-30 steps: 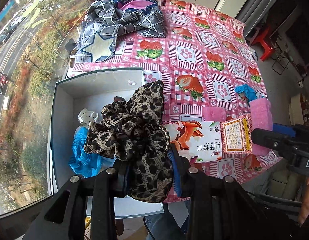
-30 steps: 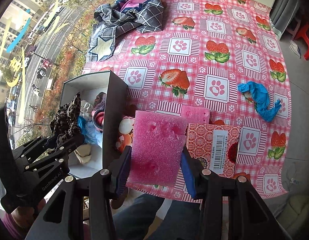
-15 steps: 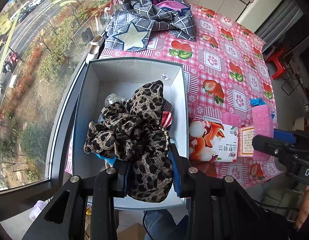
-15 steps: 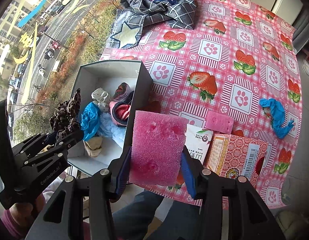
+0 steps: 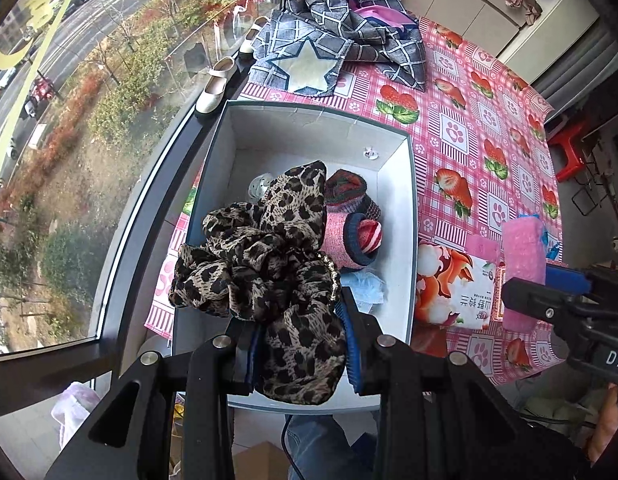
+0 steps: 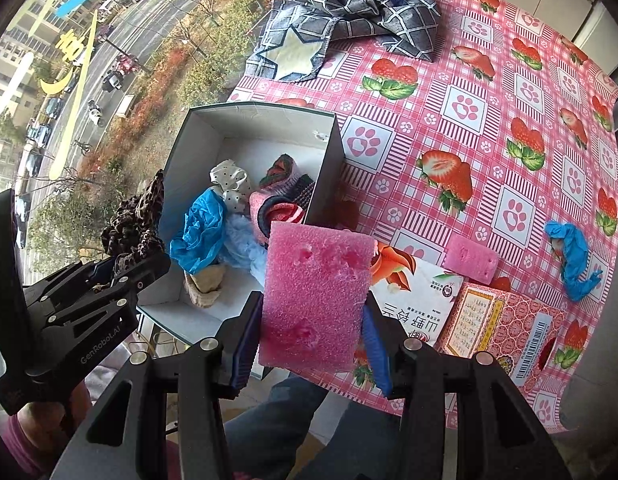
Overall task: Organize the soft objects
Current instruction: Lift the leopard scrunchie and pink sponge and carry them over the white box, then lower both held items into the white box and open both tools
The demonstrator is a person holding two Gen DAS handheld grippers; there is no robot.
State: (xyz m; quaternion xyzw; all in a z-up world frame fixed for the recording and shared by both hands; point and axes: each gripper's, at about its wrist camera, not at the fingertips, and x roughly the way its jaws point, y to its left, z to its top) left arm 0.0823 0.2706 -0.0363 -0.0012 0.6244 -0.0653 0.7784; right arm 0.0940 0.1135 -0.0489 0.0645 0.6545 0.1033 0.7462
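The left tongs [image 5: 299, 344] are clamped on a leopard-print scarf [image 5: 265, 256], which bunches up above the open white box [image 5: 411, 216] at the near left edge of the surface [image 6: 489, 92]. The right tongs [image 6: 309, 340] grip a pink sponge block [image 6: 315, 296] upright between their blue pads, held over the near right corner of the box. Inside the box lie a blue crumpled cloth [image 6: 201, 236], a white polka-dot piece [image 6: 229, 180], a rolled pink and red knitted item [image 5: 353, 236], a pale blue fluffy piece [image 6: 243, 244] and a beige piece [image 6: 205, 284] at the near end. Just right of the box, on the pink strawberry-and-paw tablecloth, sits a tissue pack with a fox picture [image 6: 417, 292], touching a patterned pink carton [image 6: 505, 332] on its right. A smaller pink sponge [image 6: 471, 258] lies just beyond them, and a blue glove [image 6: 573, 256] lies farther right, well apart. At the far left of the surface a grey checked garment with a star patch [image 6: 349, 12] is heaped. A pair of white shoes [image 5: 217, 86] stands on the window ledge to the left.
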